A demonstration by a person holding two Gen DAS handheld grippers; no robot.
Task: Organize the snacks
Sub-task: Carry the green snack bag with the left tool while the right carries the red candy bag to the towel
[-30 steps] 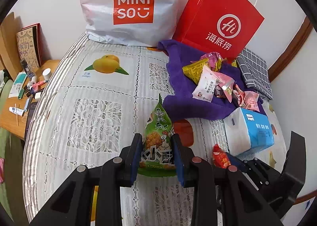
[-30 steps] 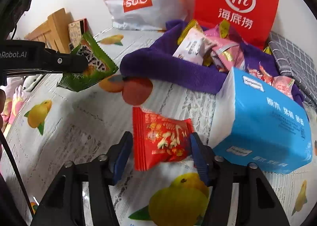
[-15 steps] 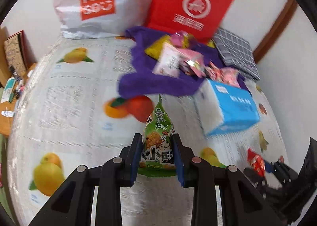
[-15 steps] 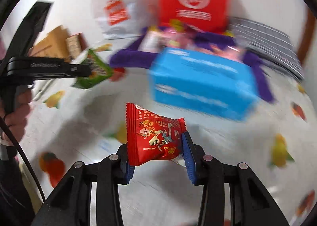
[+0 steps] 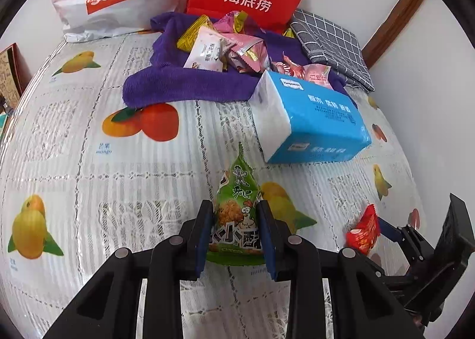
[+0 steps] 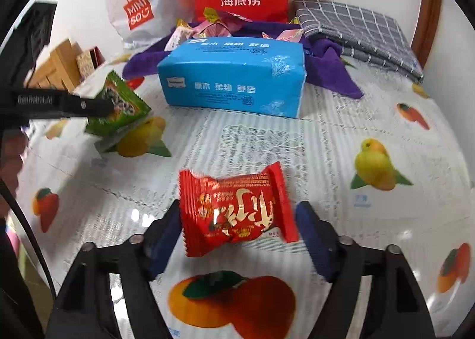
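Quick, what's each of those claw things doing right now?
Left gripper: closed on the green snack packet.
Right gripper: open, with the red snack packet lying loose between its fingers.

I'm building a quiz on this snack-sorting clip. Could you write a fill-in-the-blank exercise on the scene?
1. The left gripper is shut on a ____ snack packet.
2. The red snack packet lies between the fingers of the ____ gripper.
3. The pile of snacks rests on a ____ towel.
4. The blue tissue pack stands in front of that ____.

Missing words: green; right; purple; towel
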